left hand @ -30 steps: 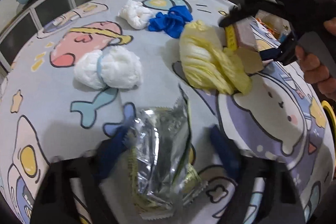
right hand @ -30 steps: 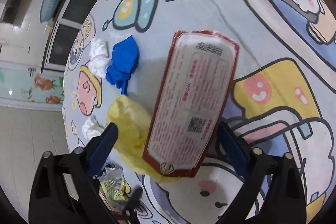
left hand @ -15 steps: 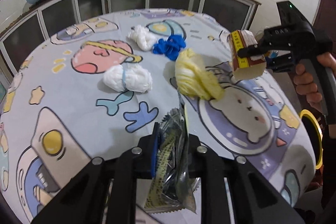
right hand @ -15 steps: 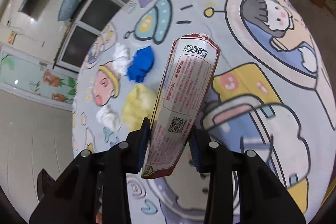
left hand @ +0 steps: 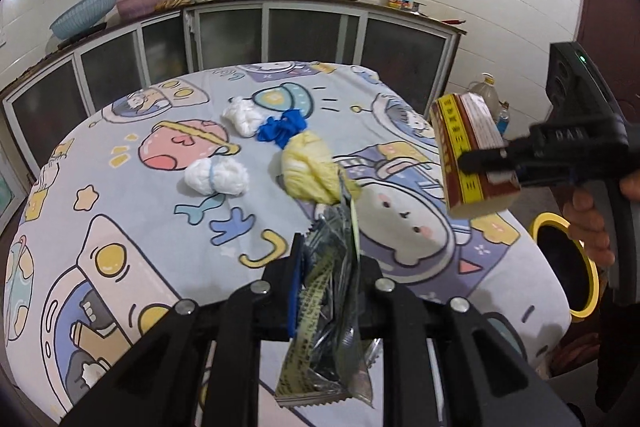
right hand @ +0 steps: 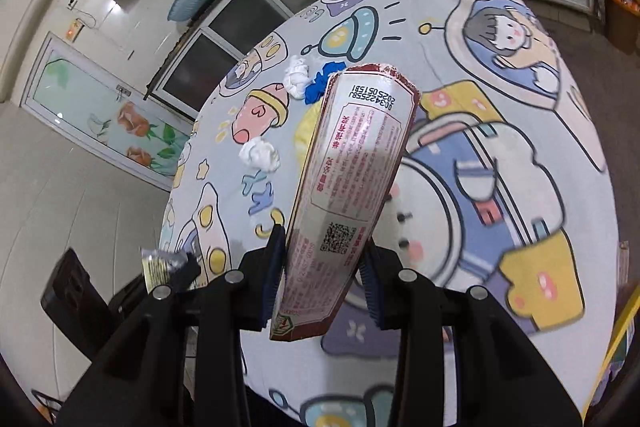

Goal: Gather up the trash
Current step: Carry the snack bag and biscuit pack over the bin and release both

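My left gripper (left hand: 330, 267) is shut on a silver and yellow snack wrapper (left hand: 328, 311), held above the near table edge. My right gripper (right hand: 324, 267) is shut on a red and white paper box (right hand: 352, 179), lifted over the table; the box also shows in the left wrist view (left hand: 468, 155) at the right. On the cartoon tablecloth (left hand: 120, 227) lie a yellow crumpled bag (left hand: 308, 171), a blue glove (left hand: 282, 129) and two white tissue wads (left hand: 218, 177) (left hand: 242, 117).
A yellow-rimmed bin (left hand: 564, 263) stands on the floor just off the table's right edge. Glass-door cabinets (left hand: 240, 35) run behind the table, with basins (left hand: 84, 13) and flasks on the counter. A bottle (left hand: 488, 95) stands beyond the right edge.
Both grippers closed on their items and lifted: the left took the wrapper, the right took the box, and both pulled up and back from the table.
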### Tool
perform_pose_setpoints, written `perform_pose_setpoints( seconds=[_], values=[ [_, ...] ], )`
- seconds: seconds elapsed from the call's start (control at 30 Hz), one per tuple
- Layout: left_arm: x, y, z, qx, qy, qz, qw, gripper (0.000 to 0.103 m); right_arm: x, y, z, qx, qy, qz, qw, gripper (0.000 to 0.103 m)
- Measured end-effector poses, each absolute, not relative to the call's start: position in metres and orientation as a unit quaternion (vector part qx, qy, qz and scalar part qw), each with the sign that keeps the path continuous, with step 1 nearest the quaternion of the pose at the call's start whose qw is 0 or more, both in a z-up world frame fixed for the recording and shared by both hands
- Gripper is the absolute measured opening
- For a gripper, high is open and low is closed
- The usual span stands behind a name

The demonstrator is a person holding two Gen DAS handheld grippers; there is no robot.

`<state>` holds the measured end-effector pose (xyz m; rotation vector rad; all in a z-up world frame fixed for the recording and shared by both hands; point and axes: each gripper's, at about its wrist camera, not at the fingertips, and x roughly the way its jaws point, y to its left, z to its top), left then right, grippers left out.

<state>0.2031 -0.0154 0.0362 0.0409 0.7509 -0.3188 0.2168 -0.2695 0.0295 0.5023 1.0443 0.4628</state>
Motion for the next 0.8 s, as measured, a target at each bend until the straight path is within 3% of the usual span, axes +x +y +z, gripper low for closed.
perform_pose_setpoints(
  seconds=[0.8],
  values=[
    [0.175,-0.156,0.071,0.076,0.315,-0.293,0.899,0.016,0.097,-0.440,0.018,0.282,0.408,0.054,0.867,0.036]
  ],
)
